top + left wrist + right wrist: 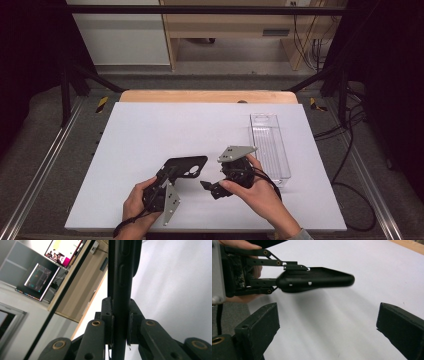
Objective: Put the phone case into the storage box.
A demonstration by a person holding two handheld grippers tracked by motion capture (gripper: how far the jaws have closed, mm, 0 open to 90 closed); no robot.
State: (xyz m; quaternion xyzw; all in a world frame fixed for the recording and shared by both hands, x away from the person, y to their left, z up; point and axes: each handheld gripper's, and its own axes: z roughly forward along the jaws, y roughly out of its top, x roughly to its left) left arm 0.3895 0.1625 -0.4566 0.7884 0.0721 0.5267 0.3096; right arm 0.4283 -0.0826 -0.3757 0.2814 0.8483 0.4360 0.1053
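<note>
In the high view, the left tongs (167,176) are holding a black phone case (186,165) by one end, just above the white surface (150,130). The right tongs (210,186) are hovering beside it, gaping wide and empty.

In the left gripper view, the pads are pinching the case's thin edge (121,277).

In the right gripper view, the case (317,278) is hanging level; it is looking light, thin-walled and probably bendy, so gripping its free rim seems wisest.

Even overhead light, dark frame edges — motion blur smears the right gripper view
</note>
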